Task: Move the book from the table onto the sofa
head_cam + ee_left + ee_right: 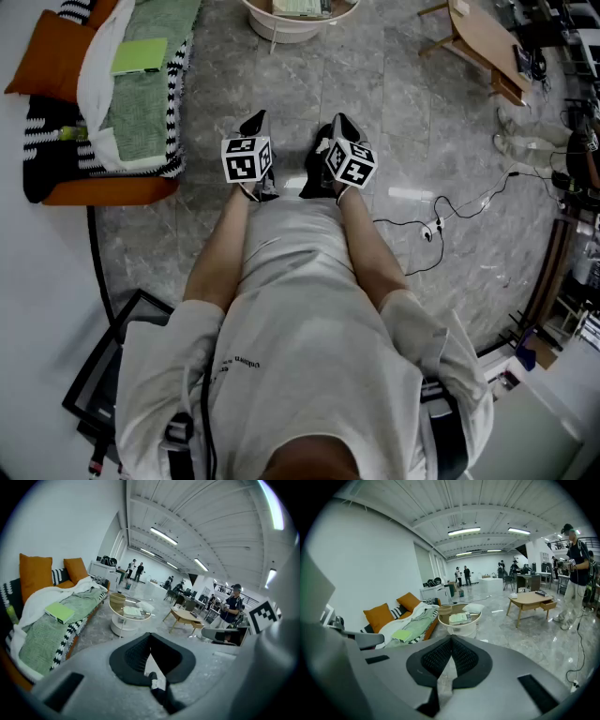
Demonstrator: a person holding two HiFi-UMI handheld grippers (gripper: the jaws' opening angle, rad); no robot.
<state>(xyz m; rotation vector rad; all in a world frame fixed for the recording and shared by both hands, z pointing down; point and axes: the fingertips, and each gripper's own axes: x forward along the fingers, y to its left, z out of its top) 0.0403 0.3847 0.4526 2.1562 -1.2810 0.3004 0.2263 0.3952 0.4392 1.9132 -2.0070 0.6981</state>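
Observation:
A pale book (300,7) (133,612) (459,618) lies on the round white table (281,28) (123,626) (461,629) ahead of me. A light green book (141,54) (60,612) (401,635) rests on the green blanket of the orange sofa (103,192) (35,573) (379,616) at the left. My left gripper (255,122) (150,634) and right gripper (339,124) (451,638) hang side by side over the marble floor, well short of the table. Both are shut with nothing between the jaws.
A low wooden table (487,42) (185,617) (532,602) stands to the right of the round one. A cable (441,225) trails over the floor at the right. A person (576,573) stands beyond the wooden table. A basket (117,599) and a white cushion (145,605) share the round table.

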